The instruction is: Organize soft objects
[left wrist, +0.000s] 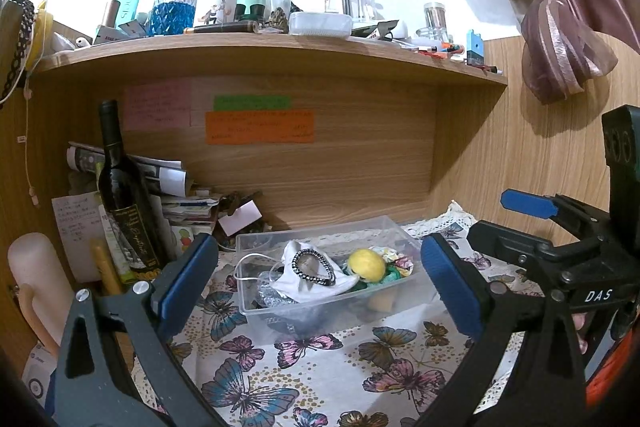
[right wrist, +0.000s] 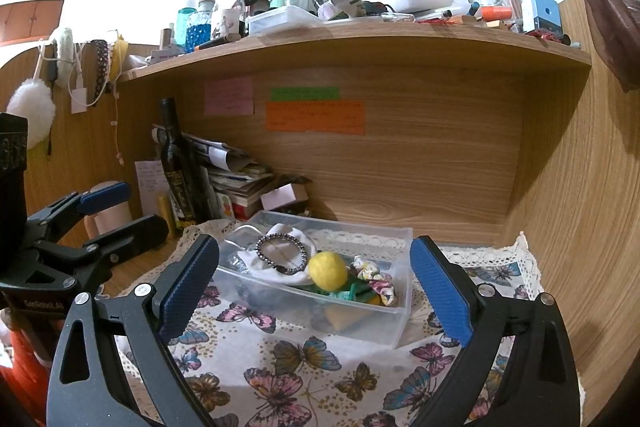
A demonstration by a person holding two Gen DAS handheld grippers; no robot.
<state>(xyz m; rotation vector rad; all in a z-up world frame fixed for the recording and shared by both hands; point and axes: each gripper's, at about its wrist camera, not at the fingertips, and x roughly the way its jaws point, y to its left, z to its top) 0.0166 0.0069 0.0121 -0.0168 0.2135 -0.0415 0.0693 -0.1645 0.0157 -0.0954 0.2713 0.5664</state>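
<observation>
I held both tools short of the clear plastic bin (right wrist: 384, 311), my landmark throughout. The right gripper (right wrist: 316, 291) stood wide, nothing between its blue pads; the left gripper (left wrist: 316, 287) likewise gaped, empty. Inside the bin lay the soft items: a white cloth (right wrist: 280, 259), a beaded hair band (right wrist: 285, 254) on it, a yellow ball (right wrist: 327, 271) and a floral scrunchie (right wrist: 378, 281); what sat beneath them I could not make out. In front of the bin, the butterfly tablecloth (right wrist: 304, 379) offered open room. Behind it rose the wooden back panel (right wrist: 420, 167); left of it stood a dark wine bottle (right wrist: 178, 167). Above, a cluttered shelf (right wrist: 360, 43) overhung.
</observation>
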